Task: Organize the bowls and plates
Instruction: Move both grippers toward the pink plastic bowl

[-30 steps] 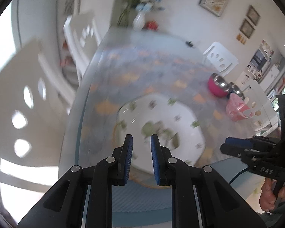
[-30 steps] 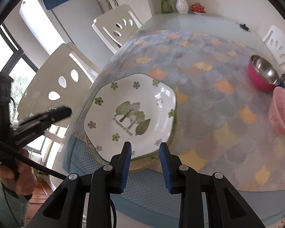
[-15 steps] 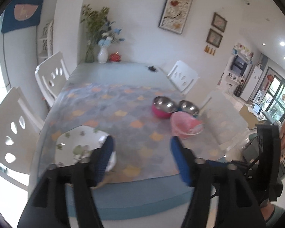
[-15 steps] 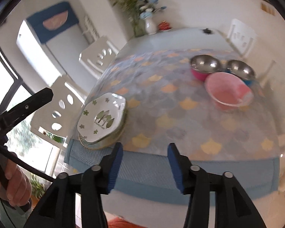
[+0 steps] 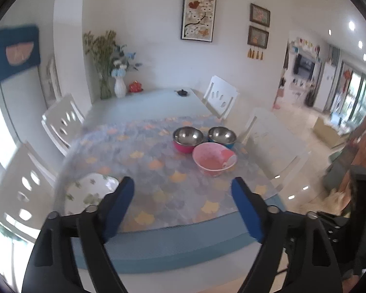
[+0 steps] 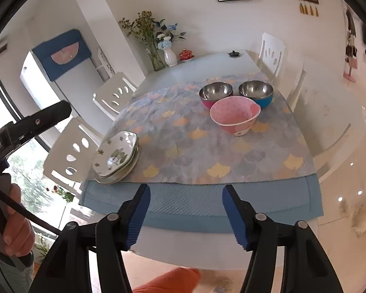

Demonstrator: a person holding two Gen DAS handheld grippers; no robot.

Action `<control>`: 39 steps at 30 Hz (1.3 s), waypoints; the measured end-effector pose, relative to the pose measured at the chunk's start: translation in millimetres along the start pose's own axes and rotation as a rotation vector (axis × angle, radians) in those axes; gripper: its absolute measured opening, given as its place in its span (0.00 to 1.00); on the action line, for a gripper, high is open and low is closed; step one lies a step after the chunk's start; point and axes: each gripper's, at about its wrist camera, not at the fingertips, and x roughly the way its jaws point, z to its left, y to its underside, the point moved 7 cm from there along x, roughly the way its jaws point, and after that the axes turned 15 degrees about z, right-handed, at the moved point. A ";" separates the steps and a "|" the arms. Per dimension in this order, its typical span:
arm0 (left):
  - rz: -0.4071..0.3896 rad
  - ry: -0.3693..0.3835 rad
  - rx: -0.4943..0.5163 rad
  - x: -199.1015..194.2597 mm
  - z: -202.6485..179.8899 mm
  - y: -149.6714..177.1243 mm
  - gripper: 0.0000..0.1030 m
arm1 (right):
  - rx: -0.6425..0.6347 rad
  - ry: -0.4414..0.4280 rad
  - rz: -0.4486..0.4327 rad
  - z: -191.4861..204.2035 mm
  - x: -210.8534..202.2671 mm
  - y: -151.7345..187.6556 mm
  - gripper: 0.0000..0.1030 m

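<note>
both hand-held grippers, left [image 5: 183, 189] and right [image 6: 186, 196], have pulled back from the plate stack [image 6: 116, 157] they were close over a second ago; jaws are opening, nothing between them. plates sit at the desk [image 6: 207, 205] corner, bowls [image 6: 234, 116] well apart.

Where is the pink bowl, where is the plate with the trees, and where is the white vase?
pink bowl [image 6: 233, 116]: right wrist view, on its inside.
plate [image 6: 116, 155]: right wrist view, on the top plate's middle.
white vase [image 5: 120, 88]: left wrist view, on its body.
</note>
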 end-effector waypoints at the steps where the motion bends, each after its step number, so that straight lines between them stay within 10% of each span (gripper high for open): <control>1: 0.005 -0.043 0.025 1.1 -4.3 1.6 0.81 | 0.003 -0.001 0.001 -0.5 -0.5 1.5 0.58; 5: 0.043 -0.135 0.121 15.5 -15.6 12.4 0.81 | -0.010 0.024 0.028 1.8 7.0 8.8 0.58; 14: 0.122 -0.075 0.118 57.2 0.5 20.4 0.81 | 0.013 0.117 0.094 -13.7 43.6 12.4 0.62; 31: 0.210 -0.051 -0.067 143.6 170.5 -36.6 0.81 | 0.201 0.072 0.231 -9.5 161.2 -93.0 0.62; 39: 0.198 -0.009 -0.090 173.5 193.5 -63.9 0.81 | 0.244 0.135 0.207 -17.8 166.9 -121.7 0.62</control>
